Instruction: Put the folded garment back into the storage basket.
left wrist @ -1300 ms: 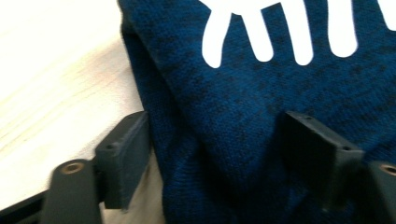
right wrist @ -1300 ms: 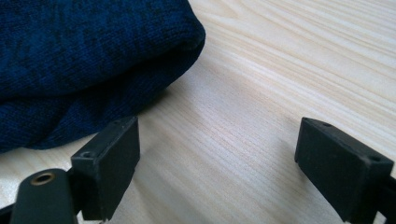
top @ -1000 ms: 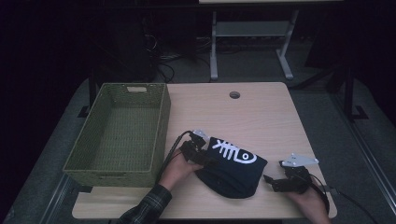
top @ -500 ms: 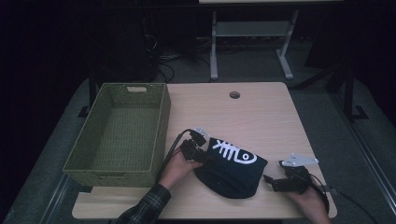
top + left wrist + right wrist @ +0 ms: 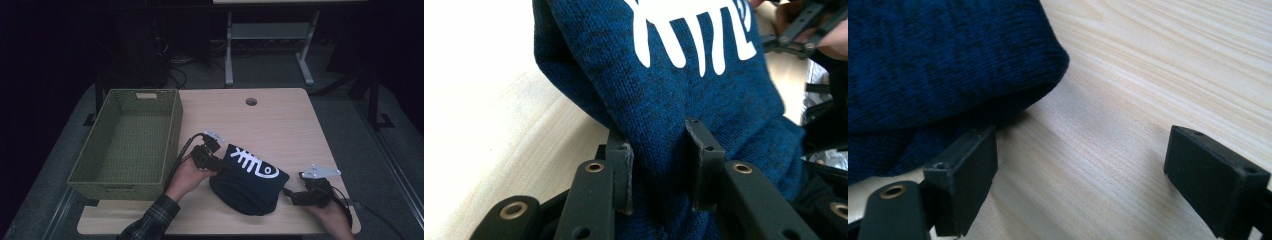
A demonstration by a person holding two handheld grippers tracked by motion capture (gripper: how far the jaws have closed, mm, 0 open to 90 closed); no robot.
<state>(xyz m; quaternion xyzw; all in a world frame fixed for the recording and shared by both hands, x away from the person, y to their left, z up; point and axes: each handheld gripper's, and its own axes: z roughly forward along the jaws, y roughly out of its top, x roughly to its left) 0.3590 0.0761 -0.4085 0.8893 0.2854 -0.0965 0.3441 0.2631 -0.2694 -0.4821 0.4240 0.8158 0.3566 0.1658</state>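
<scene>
A dark blue knit sweater (image 5: 250, 180) with a white fish-bone print lies bunched near the table's front edge. My left gripper (image 5: 220, 167) is at its left edge. In the left gripper view the jaws have just been closing and now pinch a fold of the sweater (image 5: 684, 75) between the pads, so the left gripper (image 5: 659, 165) is shut on it. My right gripper (image 5: 290, 196) rests low on the table at the sweater's right side. In the right gripper view the right gripper (image 5: 1083, 170) stands open over bare wood, with the sweater's edge (image 5: 923, 60) beside its left jaw.
A green woven basket (image 5: 175, 125) stands empty on the left of the wooden table (image 5: 280, 125). A round cable hole (image 5: 251, 101) sits near the far edge. Behind the table are a stand's legs and cables on the dark floor.
The left gripper's jaws have closed on the sweater's left edge, and the left hand has risen a little with it. The right gripper has kept still.
</scene>
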